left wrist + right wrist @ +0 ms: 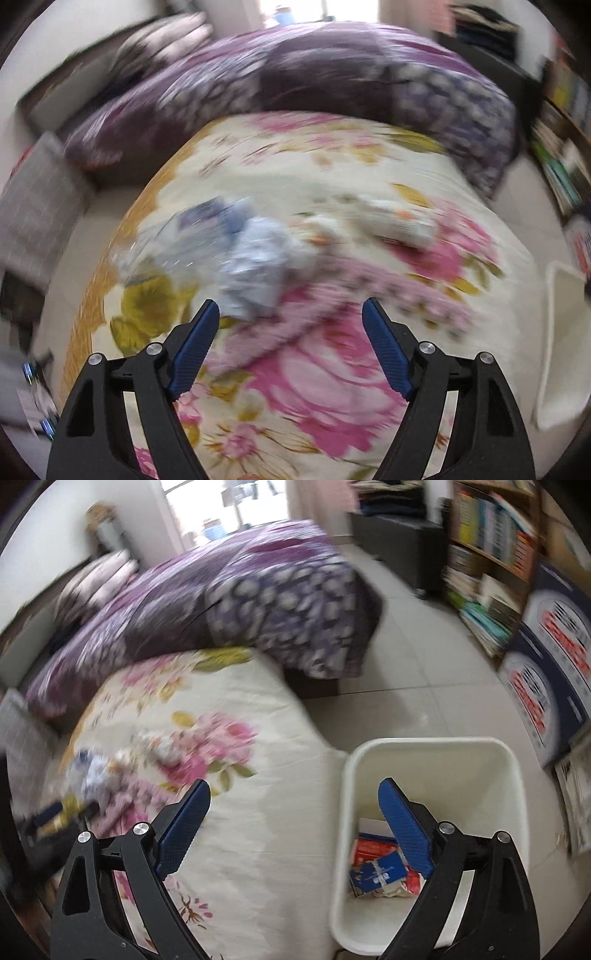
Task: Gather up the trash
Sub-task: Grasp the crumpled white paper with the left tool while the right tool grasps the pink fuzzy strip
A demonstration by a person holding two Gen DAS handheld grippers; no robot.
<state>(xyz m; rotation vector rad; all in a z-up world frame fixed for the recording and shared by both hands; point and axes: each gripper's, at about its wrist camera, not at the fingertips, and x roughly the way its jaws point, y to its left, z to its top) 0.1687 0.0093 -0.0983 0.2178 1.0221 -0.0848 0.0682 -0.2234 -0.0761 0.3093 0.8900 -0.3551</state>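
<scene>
A crumpled pale-blue paper wad [258, 266] lies on the floral bedsheet [332, 376], with a clear plastic wrapper [173, 243] to its left and a white crumpled piece [399, 221] to its right. My left gripper [291, 314] hovers just short of the wad, open, nothing between its blue pads. In the right wrist view the same trash [99, 771] is far left on the bed. My right gripper [293, 794] is open and empty, straddling the bed edge and the white bin [424, 746], which holds red and blue packaging [380, 871].
A purple patterned quilt [236, 598] is bunched at the bed's far end. The bin stands on the tiled floor [417, 664] beside the bed. A bookshelf [491, 554] and printed boxes [546, 672] line the right wall. The left gripper shows dark at the left edge [55, 816].
</scene>
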